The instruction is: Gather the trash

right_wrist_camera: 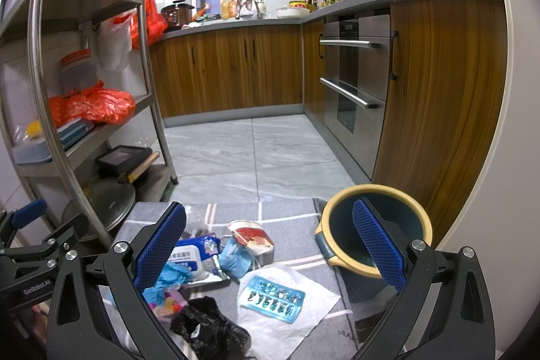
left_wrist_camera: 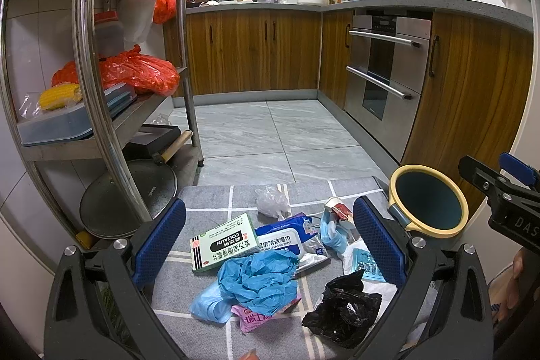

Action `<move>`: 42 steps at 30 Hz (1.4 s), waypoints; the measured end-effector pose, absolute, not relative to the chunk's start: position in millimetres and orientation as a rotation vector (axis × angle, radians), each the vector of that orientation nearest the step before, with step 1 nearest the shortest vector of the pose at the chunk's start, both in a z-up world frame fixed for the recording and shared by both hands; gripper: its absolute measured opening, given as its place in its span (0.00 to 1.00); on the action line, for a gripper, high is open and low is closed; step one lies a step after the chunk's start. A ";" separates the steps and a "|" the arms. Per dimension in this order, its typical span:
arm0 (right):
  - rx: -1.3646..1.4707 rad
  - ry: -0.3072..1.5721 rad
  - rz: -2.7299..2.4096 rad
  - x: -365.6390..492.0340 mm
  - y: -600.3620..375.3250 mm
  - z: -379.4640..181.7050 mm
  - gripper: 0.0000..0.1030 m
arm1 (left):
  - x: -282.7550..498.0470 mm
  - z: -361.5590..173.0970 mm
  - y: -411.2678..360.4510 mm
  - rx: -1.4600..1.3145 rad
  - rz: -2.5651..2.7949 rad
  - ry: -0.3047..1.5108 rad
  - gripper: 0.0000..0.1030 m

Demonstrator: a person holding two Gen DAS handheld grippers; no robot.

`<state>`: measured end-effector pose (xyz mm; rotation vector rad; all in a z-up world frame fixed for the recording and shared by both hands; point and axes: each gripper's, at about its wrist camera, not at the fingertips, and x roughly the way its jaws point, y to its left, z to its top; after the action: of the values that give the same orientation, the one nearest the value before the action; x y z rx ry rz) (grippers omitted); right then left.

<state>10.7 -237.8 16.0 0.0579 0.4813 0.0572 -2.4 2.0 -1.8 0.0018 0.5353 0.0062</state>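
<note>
Trash lies on a grey checked mat: a green-white medicine box, a blue glove, a wet-wipes pack, a black plastic bag, a clear crumpled bag and a face mask. A blue blister pack lies on white tissue. A yellow-rimmed blue bin stands right of the mat, also in the right wrist view. My left gripper is open above the pile. My right gripper is open above the trash beside the bin.
A steel shelf rack with red bags, corn and pans stands at the left. Wood cabinets and a steel oven line the back and right. Grey tile floor lies beyond the mat.
</note>
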 end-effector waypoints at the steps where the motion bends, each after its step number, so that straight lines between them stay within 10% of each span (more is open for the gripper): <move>1: 0.058 0.481 0.057 10.6 -237.4 16.2 0.95 | -2.3 -1.8 2.1 0.002 0.006 0.536 0.95; 42: 0.088 0.507 0.033 9.2 -249.1 0.3 0.95 | -4.0 -3.4 -2.3 0.020 -0.093 0.507 0.95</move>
<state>9.2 -249.1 0.3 0.0876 0.5074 0.0328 -4.0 -2.3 -3.4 0.0204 0.5074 -0.0935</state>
